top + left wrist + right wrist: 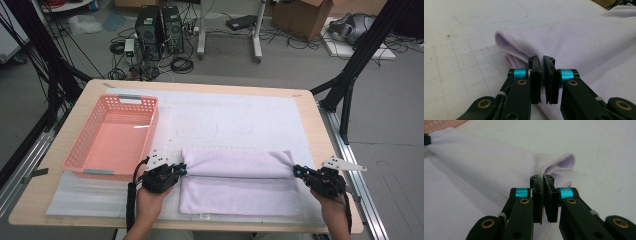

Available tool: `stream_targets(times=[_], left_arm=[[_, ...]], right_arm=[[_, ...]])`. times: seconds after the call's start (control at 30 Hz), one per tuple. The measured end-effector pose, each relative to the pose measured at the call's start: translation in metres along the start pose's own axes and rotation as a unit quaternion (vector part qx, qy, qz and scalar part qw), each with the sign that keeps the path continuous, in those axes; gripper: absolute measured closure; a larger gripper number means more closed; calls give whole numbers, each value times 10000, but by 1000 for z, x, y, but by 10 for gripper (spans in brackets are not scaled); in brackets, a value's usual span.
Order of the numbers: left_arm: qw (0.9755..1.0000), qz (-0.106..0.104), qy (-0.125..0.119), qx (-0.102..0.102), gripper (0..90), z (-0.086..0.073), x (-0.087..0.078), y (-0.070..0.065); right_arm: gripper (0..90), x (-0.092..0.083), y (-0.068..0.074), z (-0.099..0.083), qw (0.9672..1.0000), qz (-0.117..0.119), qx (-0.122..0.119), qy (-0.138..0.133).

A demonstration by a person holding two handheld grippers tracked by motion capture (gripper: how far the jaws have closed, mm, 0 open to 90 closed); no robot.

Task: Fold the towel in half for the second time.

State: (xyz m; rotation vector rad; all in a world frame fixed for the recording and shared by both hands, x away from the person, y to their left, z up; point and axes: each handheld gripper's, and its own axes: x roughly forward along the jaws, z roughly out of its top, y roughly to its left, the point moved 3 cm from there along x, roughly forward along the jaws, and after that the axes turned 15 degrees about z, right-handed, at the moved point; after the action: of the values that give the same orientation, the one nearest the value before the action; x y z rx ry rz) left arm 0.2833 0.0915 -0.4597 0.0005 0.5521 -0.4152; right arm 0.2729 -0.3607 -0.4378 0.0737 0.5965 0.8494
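Room first: grey floor w/ two PC towers (160, 31) at the far side, cable tangles round them, cardboard boxes (306, 16) far right, black frame struts either side. Wooden table (60, 192) takes up most of the high view, covered by a white mat (240, 117) w/ faint drawn outlines on it. Pink basket (86, 146) sits on the left part of the mat, nothing inside it, just beside the left end of the cloth. The lilac towel (237, 187) lies near-centre on the mat, long side running left-right; its far edge is lifted and rolled over toward the near side, so a fold is under way, approx. halfway across judging by the doubled band along the far part. Near half is flat in a single spread. Left gripper (183, 169) has its jaws pressed together on the towel's left far corner; the left gripper view shows hem pinched between the pads. Right gripper (296, 171) same on the right far corner, hem clamped edge-on between its pads. Left to do, prob.: carry both corners down to the near edge, lay them flush, let go; maybe fold again and put it in the basket, can't say from here.
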Motion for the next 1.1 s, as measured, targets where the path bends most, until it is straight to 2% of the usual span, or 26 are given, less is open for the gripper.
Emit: stream_targets(times=[0.07, 0.1, 0.13, 0.17, 0.23, 0.37, 0.4, 0.47, 0.57, 0.7, 0.77, 0.8, 0.83, 0.87, 0.9, 0.93, 1.03, 1.1], left_arm=[[10000, -11, -4, -4, 798, -2, -1, -1], [10000, 27, -18, -11, 725, -2, -1, -1], [10000, 29, -24, 6, 617, -1, -1, -1], [10000, 52, -28, -17, 550, 1, -1, -1], [9999, 65, -77, -5, 469, 7, -1, 1], [9996, 165, -178, -125, 421, 25, 5, 6], [9996, 160, -145, -188, 416, 29, 9, 7], [9997, 162, -57, -159, 407, 37, 18, 9], [9995, 210, 68, -220, 404, 44, 33, 11], [9987, 223, 401, -242, 432, 43, 52, 13], [9974, 128, 627, -337, 524, 39, 57, 15], [9972, 76, 682, -295, 594, 37, 58, 15], [9978, 69, 632, -183, 710, 36, 57, 13], [9983, 68, 571, -88, 761, 35, 55, 12], [9988, 46, 485, -91, 803, 34, 53, 11], [9991, 41, 424, -83, 822, 34, 50, 12], [9999, -12, 128, -65, 831, 34, 39, 11], [10000, -85, -49, -1, 829, 34, 29, 9]], right_arm=[[860, 1, 1, -6, 9999, -13, 53, 96], [842, 1, 1, -8, 9999, -37, 43, 122], [797, 2, 2, -9, 9998, -51, 104, 129], [731, 1, 2, -8, 9998, -92, 142, 137], [637, -1, 1, -4, 9997, -186, 177, 63], [526, 0, -5, 12, 9990, -404, 196, 73], [510, 2, -9, 16, 9986, -469, 207, 104], [469, 9, -16, 24, 9982, -489, 286, 198], [464, 27, -26, 35, 9969, -544, 321, 467], [462, 50, -38, 44, 9952, -561, 388, 702], [471, 58, -44, 44, 9929, -688, 392, 884], [493, 62, -47, 42, 9922, -642, 441, 969], [563, 64, -48, 41, 9911, -591, 538, 1062], [643, 66, -49, 39, 9906, -494, 561, 1146], [781, 66, -49, 38, 9902, -415, 589, 1198], [823, 64, -47, 37, 9910, -347, 483, 1199], [852, 56, -42, 38, 9943, -452, 231, 940], [852, 46, -36, 39, 9964, -462, 172, 687]])
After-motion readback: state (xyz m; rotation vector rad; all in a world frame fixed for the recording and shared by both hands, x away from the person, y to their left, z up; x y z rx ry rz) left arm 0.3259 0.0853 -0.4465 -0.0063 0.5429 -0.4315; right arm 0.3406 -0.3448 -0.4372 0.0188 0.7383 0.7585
